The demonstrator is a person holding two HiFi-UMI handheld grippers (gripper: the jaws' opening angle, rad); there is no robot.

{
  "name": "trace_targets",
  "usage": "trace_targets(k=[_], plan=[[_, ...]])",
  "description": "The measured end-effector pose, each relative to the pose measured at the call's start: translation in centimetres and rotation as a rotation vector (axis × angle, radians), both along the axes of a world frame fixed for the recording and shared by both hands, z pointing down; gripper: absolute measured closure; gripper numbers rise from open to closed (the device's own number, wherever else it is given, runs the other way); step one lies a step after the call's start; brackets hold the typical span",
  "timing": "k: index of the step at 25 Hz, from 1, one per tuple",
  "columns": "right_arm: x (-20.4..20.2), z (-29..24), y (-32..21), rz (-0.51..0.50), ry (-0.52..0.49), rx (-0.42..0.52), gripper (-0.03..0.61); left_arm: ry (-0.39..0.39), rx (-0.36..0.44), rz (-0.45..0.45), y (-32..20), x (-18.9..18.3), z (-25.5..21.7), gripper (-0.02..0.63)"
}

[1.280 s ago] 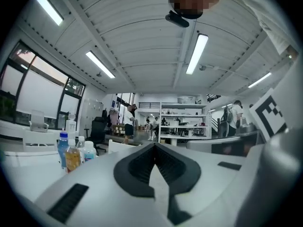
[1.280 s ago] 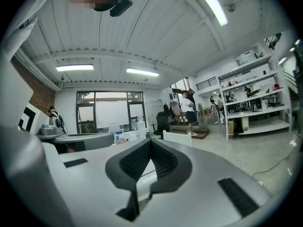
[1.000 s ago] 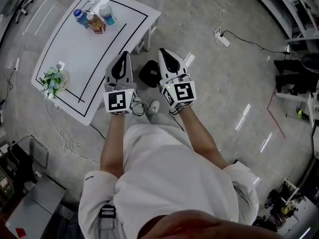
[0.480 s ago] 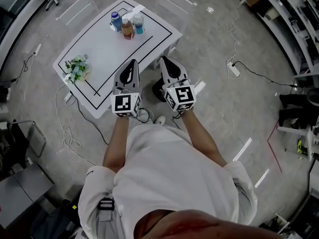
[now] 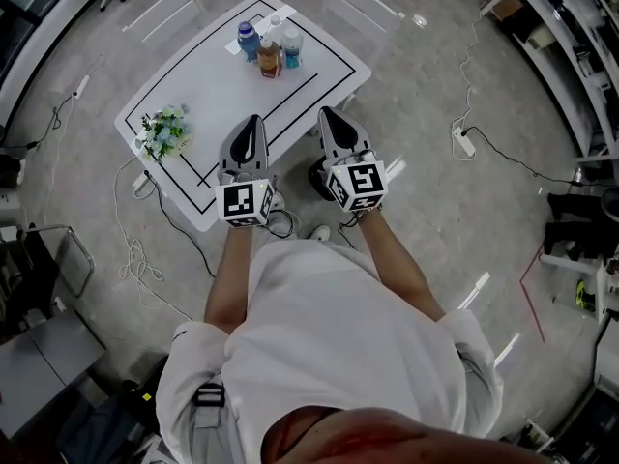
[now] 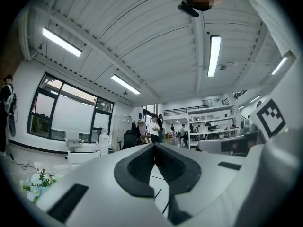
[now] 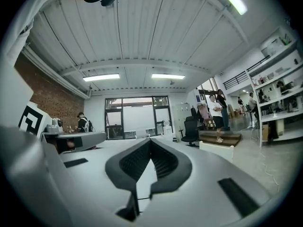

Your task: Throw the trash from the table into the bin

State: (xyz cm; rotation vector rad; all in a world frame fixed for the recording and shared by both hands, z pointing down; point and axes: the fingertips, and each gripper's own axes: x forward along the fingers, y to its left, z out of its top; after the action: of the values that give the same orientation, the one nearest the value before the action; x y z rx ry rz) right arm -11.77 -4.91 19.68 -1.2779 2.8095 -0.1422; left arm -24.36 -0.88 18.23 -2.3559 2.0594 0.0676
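Note:
A white table (image 5: 222, 85) with a black outline stands ahead of me. At its far end stand three drink bottles, blue (image 5: 249, 40), brown (image 5: 269, 57) and teal (image 5: 292, 46), with a pale wrapper (image 5: 259, 29) behind them. A black bin (image 5: 315, 175) sits on the floor by the table's near corner, partly hidden by my right gripper. My left gripper (image 5: 253, 124) (image 6: 154, 144) hovers over the table's near edge, shut and empty. My right gripper (image 5: 329, 116) (image 7: 150, 140) is level beside it, also shut and empty.
A flower bunch (image 5: 162, 133) (image 6: 37, 183) rests on the table's left end. White chairs (image 5: 363, 3) stand behind the table. A power strip (image 5: 464, 141) and cables (image 5: 135, 259) lie on the floor. Shelving (image 5: 571, 56) lines the right side. People stand far off in the room.
Both grippers have come closer to the table, side by side and a little higher. The table and bottles have shifted toward the middle of the head view. The jaws stay shut.

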Motion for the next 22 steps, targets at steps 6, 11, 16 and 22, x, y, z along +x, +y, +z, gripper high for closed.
trace_targets(k=[6,11,16,22], plan=[[-3.6,0.7,-3.5,0.018,0.029,-0.027,0.569,0.015,-0.008,0.022,-3.8,-3.7,0.1,0.611],[-6.8,2.3,-7.0,0.034,0.075,-0.082,0.569,0.045,-0.032,0.033,-7.5,-7.3,1.5,0.611],[-8.7,6.0,-10.1,0.061,0.113,-0.202,0.568,0.076,-0.026,0.035,-10.9,-9.7,2.1,0.611],[-12.6,10.7,-12.8,0.043,0.180,-0.277,0.335,0.092,-0.061,0.067,-12.5,-12.0,3.9,0.611]])
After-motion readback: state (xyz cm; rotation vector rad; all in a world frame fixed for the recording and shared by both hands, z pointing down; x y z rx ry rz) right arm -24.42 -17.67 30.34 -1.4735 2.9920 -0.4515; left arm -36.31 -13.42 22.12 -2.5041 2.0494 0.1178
